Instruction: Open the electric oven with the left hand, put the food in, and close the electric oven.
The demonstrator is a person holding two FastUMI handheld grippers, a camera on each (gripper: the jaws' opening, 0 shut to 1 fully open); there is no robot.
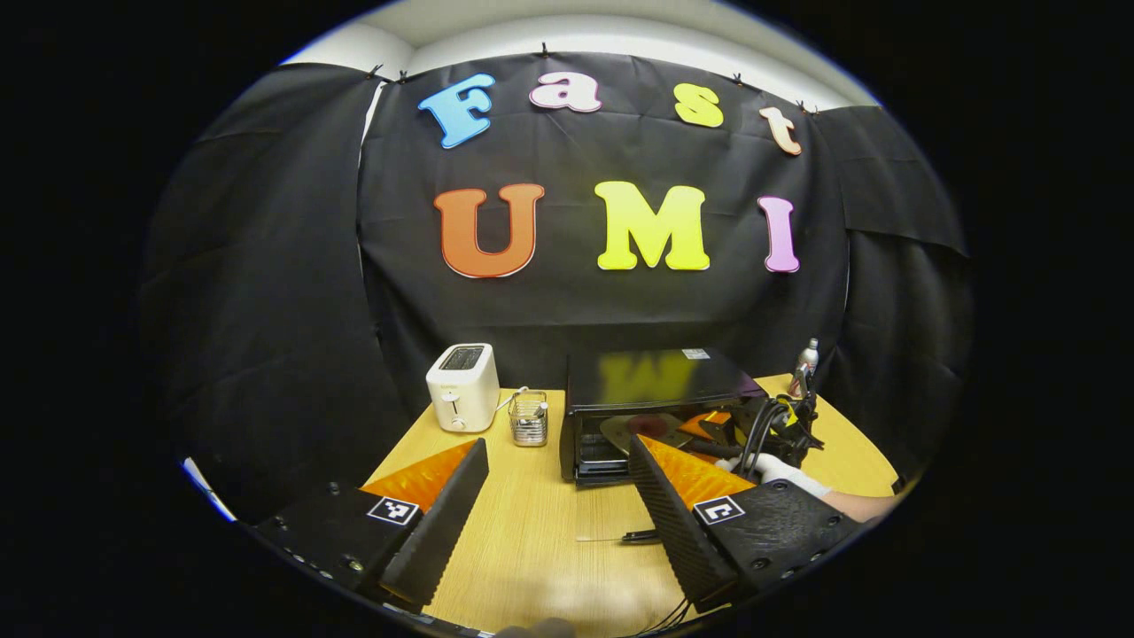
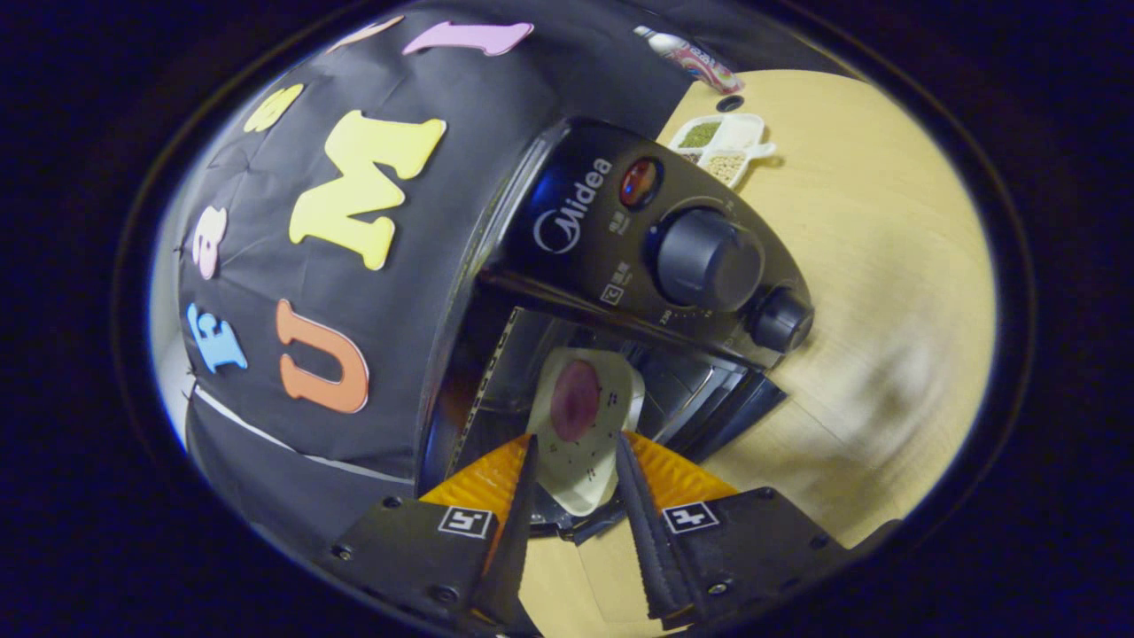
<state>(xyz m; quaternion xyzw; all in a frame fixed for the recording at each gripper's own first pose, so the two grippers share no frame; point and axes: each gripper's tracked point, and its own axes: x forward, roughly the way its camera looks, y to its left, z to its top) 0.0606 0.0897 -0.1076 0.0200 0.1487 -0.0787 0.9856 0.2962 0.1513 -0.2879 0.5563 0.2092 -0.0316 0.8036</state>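
The right gripper (image 2: 574, 461) is clamping the plate (image 2: 580, 425) of food at the open oven (image 2: 620, 230) just ahead, needing level sliding, while the left gripper (image 1: 558, 483) is waiting spread apart.

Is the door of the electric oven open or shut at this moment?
Open. In the right gripper view the oven cavity is exposed, and the right gripper reaches the plate with food into it.
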